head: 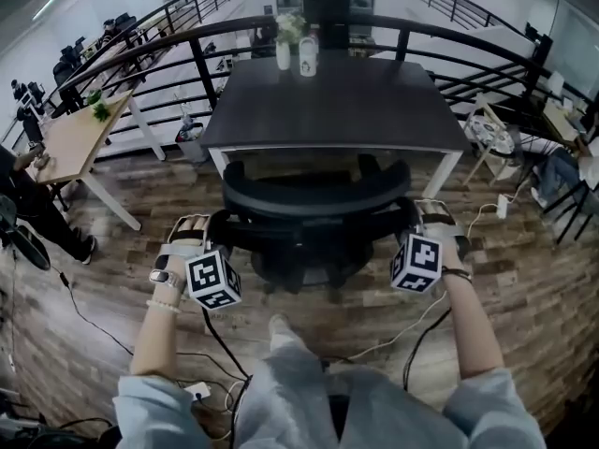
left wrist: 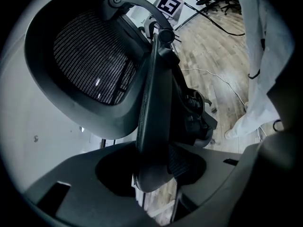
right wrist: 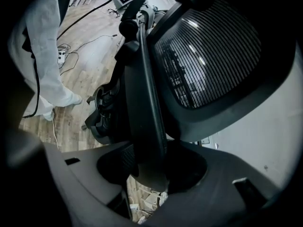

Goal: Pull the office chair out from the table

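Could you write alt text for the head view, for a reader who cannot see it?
Seen from above, a person's left gripper and right gripper clamp the two sides of a black office chair, which stands on wood-plank floor before a dark rectangular table with white legs. A white vase of flowers stands at the table's far edge.

Office chair [head: 314, 215] underside dark, indistinct

A dark table [head: 328, 101] is seen standing on a wood-plank floor [head: 524, 297]. Two things are set at its far edge, just beside each other: a white vase [head: 284, 54] with flowers and a white cup [head: 308, 57] (its print cannot be read). On the floor, the office chair [head: 314, 199] is stood at the table's near edge, and cables [head: 101, 333] are strewn about.
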Tool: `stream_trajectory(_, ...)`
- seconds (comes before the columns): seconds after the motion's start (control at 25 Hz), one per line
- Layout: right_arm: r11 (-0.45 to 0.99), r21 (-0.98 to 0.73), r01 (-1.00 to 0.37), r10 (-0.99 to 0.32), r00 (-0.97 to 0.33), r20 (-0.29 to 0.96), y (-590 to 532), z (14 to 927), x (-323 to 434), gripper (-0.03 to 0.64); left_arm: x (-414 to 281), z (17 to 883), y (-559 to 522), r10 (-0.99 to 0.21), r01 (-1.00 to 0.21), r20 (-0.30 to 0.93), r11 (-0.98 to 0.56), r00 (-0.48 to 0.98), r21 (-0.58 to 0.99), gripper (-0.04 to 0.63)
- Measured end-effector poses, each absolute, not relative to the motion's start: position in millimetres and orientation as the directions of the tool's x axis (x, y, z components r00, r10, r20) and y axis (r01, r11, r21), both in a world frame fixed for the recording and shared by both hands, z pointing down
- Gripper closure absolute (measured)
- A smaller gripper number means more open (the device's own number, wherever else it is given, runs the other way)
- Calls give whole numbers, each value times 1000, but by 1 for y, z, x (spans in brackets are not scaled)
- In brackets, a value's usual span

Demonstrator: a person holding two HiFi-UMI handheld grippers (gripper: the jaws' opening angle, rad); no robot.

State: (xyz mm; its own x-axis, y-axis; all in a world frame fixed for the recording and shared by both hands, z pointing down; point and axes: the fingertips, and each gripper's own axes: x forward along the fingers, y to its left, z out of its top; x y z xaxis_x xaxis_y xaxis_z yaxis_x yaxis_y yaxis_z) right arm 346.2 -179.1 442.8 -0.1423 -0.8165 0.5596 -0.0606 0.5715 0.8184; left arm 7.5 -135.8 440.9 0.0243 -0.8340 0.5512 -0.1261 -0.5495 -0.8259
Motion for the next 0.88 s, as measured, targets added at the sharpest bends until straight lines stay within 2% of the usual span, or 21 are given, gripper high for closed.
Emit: stream_trajectory(0.88, 561, 826, -52, -823, -138, 551, -118, 448, 345, 428, 4, 443, -85, -857, -154, 516, -511, 13, -845, 393)
